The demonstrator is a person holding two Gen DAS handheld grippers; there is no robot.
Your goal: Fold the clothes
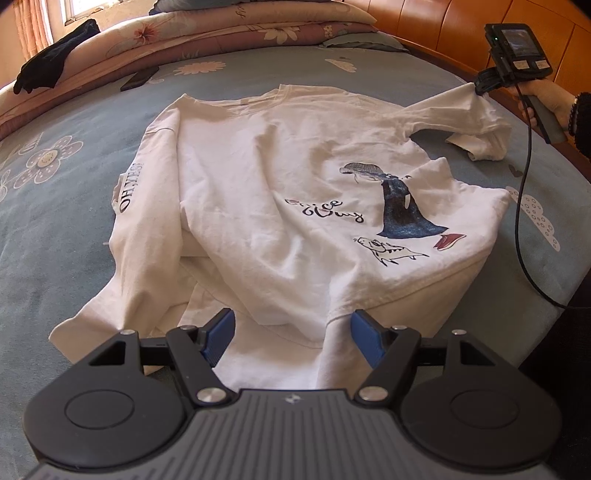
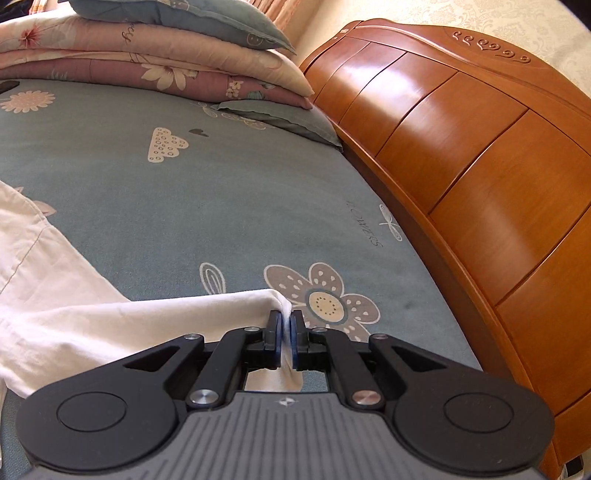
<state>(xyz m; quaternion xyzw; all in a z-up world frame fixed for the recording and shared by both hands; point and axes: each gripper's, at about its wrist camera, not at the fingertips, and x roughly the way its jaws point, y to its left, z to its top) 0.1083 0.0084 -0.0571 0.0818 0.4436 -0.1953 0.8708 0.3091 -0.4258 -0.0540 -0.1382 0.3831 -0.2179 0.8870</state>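
A white long-sleeved shirt (image 1: 277, 184) with a printed figure lies face up on the blue flowered bed sheet (image 1: 55, 240). Its left sleeve (image 1: 136, 192), printed "OH YES", is folded down along the body. My left gripper (image 1: 291, 321) stands open over the shirt's near hem, its blue pads (image 1: 221, 332) wide apart and pressing nothing. A hand holds my right gripper (image 1: 480, 86) at the far right, where it pulls the other sleeve (image 1: 461, 107) outward. In the right wrist view that gripper (image 2: 287, 321) is shut on the sleeve (image 2: 147, 321), with white cloth pinched between the pads.
Folded quilts (image 1: 221, 33) and a pillow (image 2: 280, 118) are stacked at the far side of the bed. A black garment (image 1: 55, 62) and a dark phone (image 1: 138, 79) lie near them. A wooden headboard (image 2: 461, 147) bounds the right. A black cable (image 1: 522, 206) hangs from the right gripper.
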